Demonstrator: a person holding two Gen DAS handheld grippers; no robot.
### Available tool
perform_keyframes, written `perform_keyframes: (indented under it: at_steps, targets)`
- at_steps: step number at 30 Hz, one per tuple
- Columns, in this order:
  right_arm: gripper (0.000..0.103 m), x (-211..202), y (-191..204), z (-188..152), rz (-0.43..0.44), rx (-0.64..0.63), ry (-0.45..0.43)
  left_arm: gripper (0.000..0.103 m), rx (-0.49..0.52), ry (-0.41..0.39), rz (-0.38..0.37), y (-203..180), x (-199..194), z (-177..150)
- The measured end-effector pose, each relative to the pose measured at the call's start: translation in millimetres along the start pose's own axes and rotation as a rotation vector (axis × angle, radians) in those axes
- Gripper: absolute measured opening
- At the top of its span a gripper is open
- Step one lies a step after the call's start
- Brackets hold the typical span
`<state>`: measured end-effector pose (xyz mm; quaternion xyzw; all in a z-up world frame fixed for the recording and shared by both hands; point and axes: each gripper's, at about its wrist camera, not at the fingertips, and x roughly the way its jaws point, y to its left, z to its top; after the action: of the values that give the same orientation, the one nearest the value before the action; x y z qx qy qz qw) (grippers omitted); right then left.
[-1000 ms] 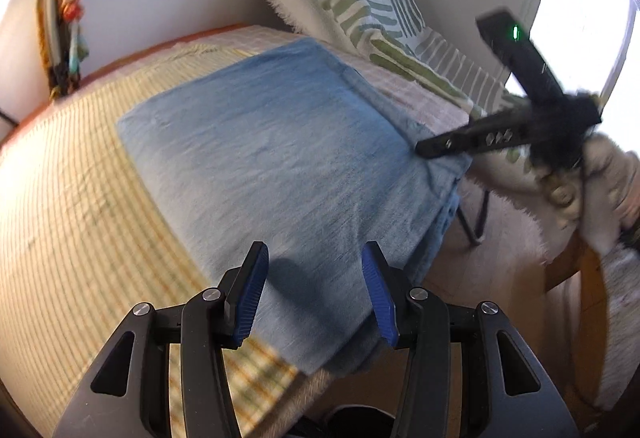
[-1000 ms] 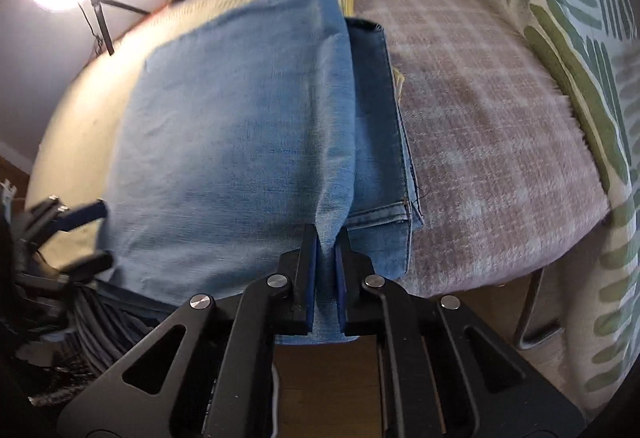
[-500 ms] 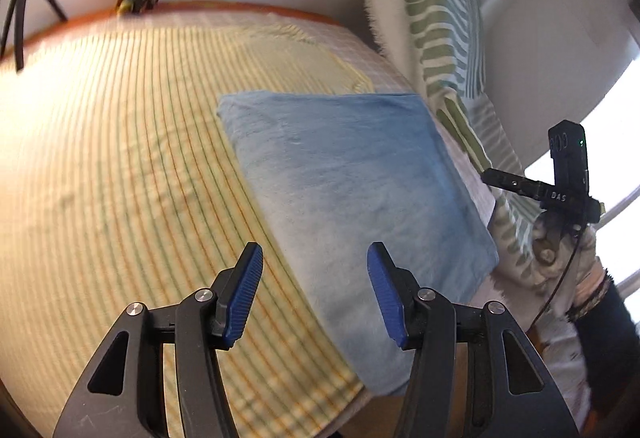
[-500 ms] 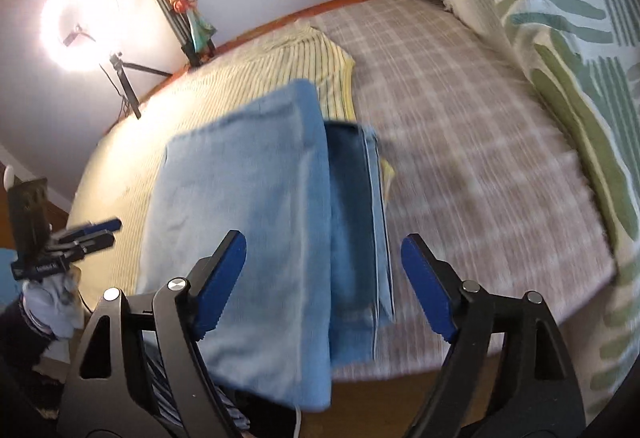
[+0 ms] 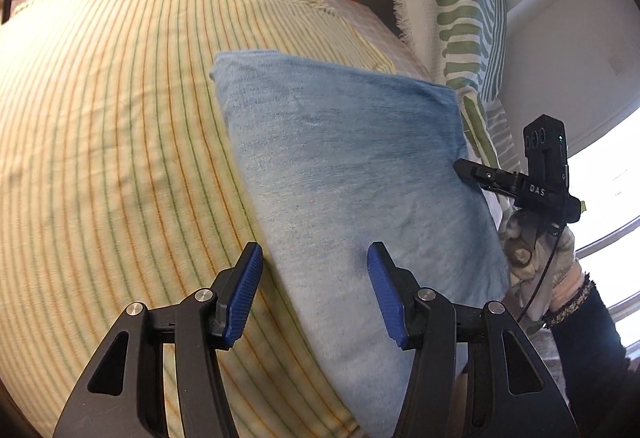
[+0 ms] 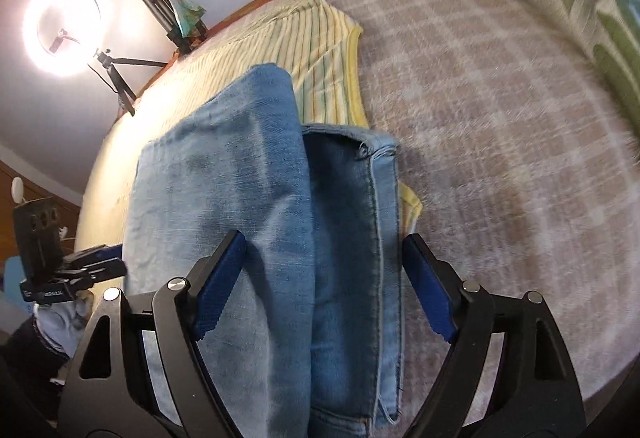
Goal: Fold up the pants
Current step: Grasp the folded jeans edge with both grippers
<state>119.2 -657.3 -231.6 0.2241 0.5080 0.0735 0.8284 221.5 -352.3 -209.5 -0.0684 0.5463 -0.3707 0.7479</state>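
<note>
The light blue denim pants (image 5: 352,178) lie folded in a flat rectangle on the bed. In the right wrist view the pants (image 6: 256,206) show the folded leg layer on top and the waistband part (image 6: 360,206) to its right. My left gripper (image 5: 314,290) is open and empty, hovering over the near edge of the pants. My right gripper (image 6: 324,278) is open wide and empty, just above the pants' near end. The right gripper also shows in the left wrist view (image 5: 480,174) at the pants' right edge.
A yellow striped cloth (image 5: 112,142) covers the bed under the pants. A checked bedspread (image 6: 500,142) lies to the right. A green-patterned pillow (image 5: 460,10) leans at the wall. A ring light on a tripod (image 6: 64,30) stands beyond the bed.
My right gripper let go of the pants' edge, opened wide and pulled back and up. My left gripper rose and turned left, staying open. The pants stay folded.
</note>
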Motion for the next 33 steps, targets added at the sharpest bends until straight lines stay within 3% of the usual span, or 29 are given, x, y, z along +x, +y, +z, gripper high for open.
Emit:
perform_keyframes:
  at_steps: [4,6,7,8,12,16,19,24,33]
  targets:
    - [0.084,1,-2,-3,0.034,0.007,-0.027,0.054,-0.011,-0.019,-0.024,3,3,1]
    - [0.071,1,-1,-4,0.055,0.005,-0.023,0.054,-0.019,-0.027,-0.028,3,3,1]
    - [0.058,0,-1,-5,0.079,0.01,-0.019,0.054,-0.016,-0.028,-0.028,2,4,2]
    - [0.055,-1,0,-5,0.097,0.014,-0.016,0.054,-0.007,-0.03,-0.025,0,5,3]
    - [0.045,-3,14,-8,0.039,-0.037,-0.029,0.051,0.025,-0.04,-0.01,-10,10,4]
    - [0.022,-9,24,-8,-0.043,-0.06,-0.046,0.031,0.048,-0.074,0.012,-18,8,5]
    - [0.018,-15,40,-9,-0.146,-0.113,-0.054,0.021,0.083,-0.109,0.033,-26,4,5]
    - [0.014,-20,73,-14,-0.319,-0.249,-0.073,0.017,0.138,-0.138,0.043,-36,-1,4]
    - [0.011,-48,92,-21,-0.315,-0.278,-0.148,0.013,0.17,-0.175,-0.005,-46,-17,4]
